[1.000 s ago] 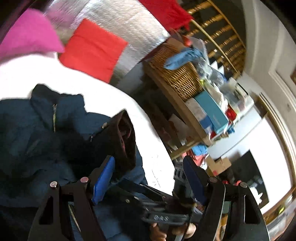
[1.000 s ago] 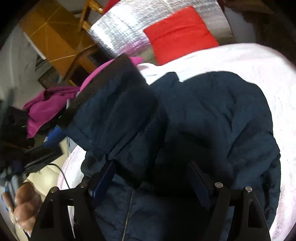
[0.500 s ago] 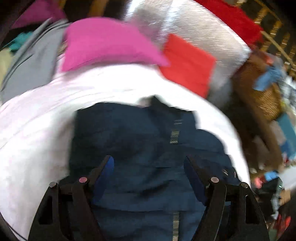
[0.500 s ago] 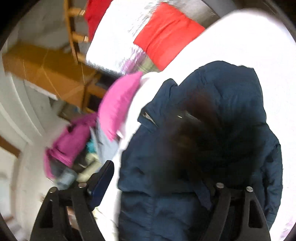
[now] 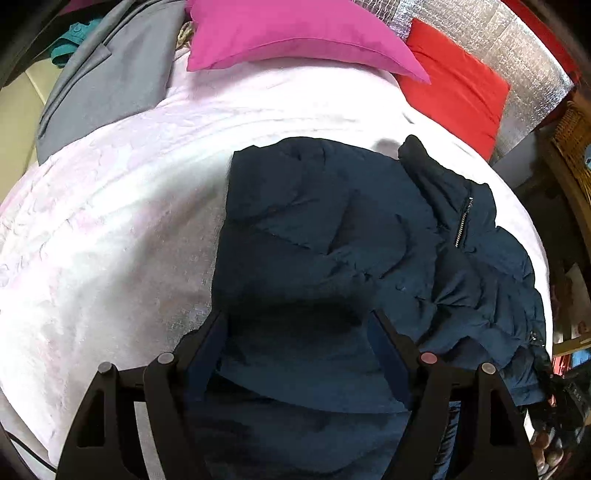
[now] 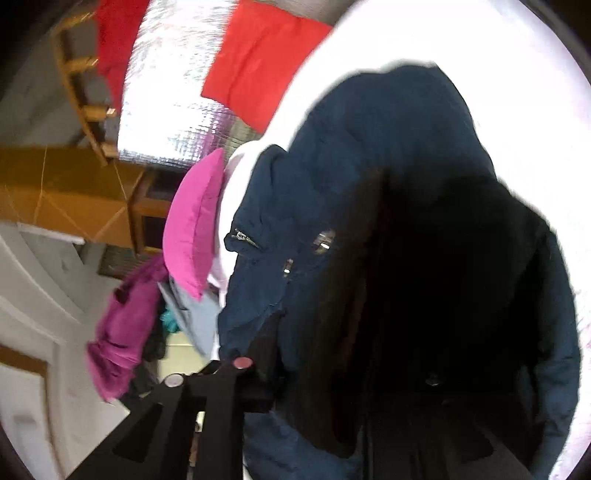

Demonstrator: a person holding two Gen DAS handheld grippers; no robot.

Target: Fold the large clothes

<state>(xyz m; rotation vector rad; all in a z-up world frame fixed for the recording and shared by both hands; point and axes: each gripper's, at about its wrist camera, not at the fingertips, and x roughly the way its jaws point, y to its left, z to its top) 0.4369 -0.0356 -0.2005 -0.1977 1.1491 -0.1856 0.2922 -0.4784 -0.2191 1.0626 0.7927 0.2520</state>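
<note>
One navy padded jacket (image 5: 332,236) is lying on a pale pink bedspread (image 5: 110,221), w/ a pink pillow (image 5: 295,33) beyond. Left gripper (image 5: 297,354) is hovering, jaws spread. Right gripper (image 6: 258,369) is mostly hidden by dark fabric, jaws pressed together; can't tell if pinching cloth.

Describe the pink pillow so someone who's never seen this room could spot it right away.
Start at the pale pink bedspread carrying the navy puffer jacket. At its far edge, beside the grey garment, lies the pink pillow. It is magenta; the red cushion next to it is scarlet.
</note>
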